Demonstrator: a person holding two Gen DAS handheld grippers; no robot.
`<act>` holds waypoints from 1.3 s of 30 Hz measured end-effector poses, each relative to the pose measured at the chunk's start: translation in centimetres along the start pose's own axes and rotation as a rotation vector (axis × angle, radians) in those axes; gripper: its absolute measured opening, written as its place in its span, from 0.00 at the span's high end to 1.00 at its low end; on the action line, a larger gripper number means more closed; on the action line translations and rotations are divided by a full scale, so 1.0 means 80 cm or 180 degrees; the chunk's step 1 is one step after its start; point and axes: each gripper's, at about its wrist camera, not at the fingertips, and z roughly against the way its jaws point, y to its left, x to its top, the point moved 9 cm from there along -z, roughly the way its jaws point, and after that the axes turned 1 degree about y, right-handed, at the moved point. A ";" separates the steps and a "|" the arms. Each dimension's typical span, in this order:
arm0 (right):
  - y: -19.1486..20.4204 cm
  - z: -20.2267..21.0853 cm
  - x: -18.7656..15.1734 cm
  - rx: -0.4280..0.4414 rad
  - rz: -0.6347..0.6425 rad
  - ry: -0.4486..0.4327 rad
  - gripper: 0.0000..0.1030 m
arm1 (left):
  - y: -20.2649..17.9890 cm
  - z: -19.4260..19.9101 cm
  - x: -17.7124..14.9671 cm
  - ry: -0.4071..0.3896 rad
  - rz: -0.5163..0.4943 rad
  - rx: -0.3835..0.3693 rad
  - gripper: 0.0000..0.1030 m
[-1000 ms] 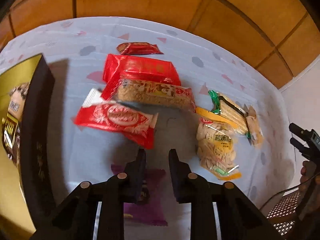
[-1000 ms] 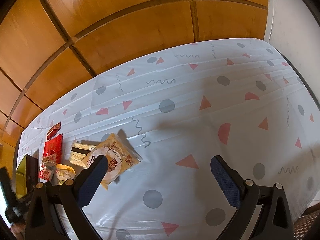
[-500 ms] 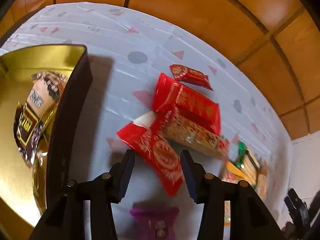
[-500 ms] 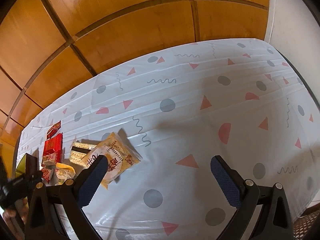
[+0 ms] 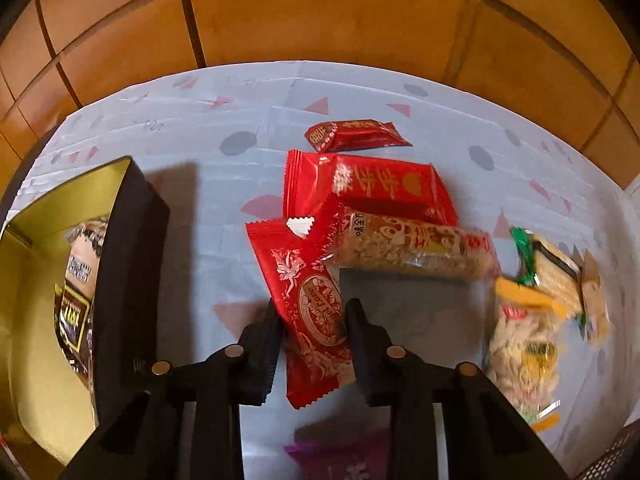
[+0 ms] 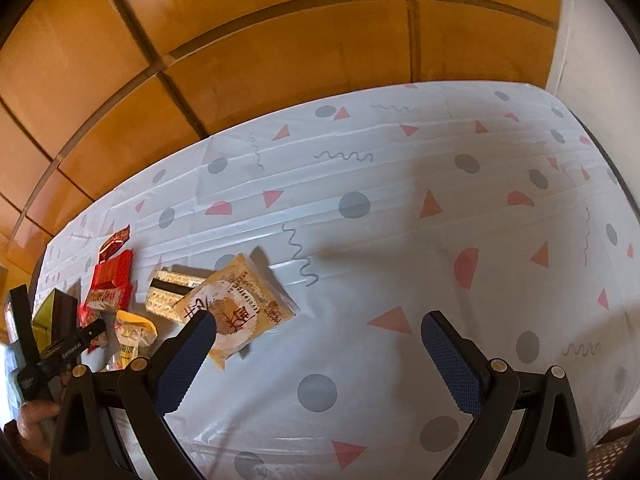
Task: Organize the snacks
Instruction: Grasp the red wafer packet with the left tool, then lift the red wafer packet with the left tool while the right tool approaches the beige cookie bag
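Observation:
My left gripper [image 5: 312, 312] is closed on a red snack packet [image 5: 310, 300] with a white oval emblem; the packet's far end rests against a long brown cracker bar [image 5: 416, 250]. Behind lie a large red pack [image 5: 372, 188] and a small dark red candy [image 5: 354, 136]. The black box with gold lining [image 5: 132, 256] stands at left and holds dark-wrapped snacks [image 5: 76, 308]. My right gripper [image 6: 318, 336] is open and empty over the tablecloth, with a tan biscuit pack [image 6: 240, 312] beside its left finger.
Yellow and green-edged packs [image 5: 532, 320] lie at right and a purple packet [image 5: 340, 456] below my left gripper. The patterned tablecloth [image 6: 400, 240] stretches right. Wooden wall panels stand behind the table. The left gripper [image 6: 60, 348] shows in the right wrist view.
My left gripper has swung from the box side back over the snack pile and its fingers have closed in on the red emblem packet. The right gripper has not moved.

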 end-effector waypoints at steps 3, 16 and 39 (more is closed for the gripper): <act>0.012 0.005 0.001 0.0008 0.0151 -0.0073 0.00 | 0.001 0.009 -0.016 -0.0078 -0.0144 0.0018 0.70; 0.095 0.057 0.003 -0.0443 0.1429 -0.0962 0.00 | 0.002 0.012 -0.030 -0.0210 -0.0338 0.0169 0.68; 0.116 0.054 -0.011 -0.0477 0.1738 -0.0965 0.00 | 0.001 0.018 -0.033 -0.0262 -0.0361 0.0170 0.68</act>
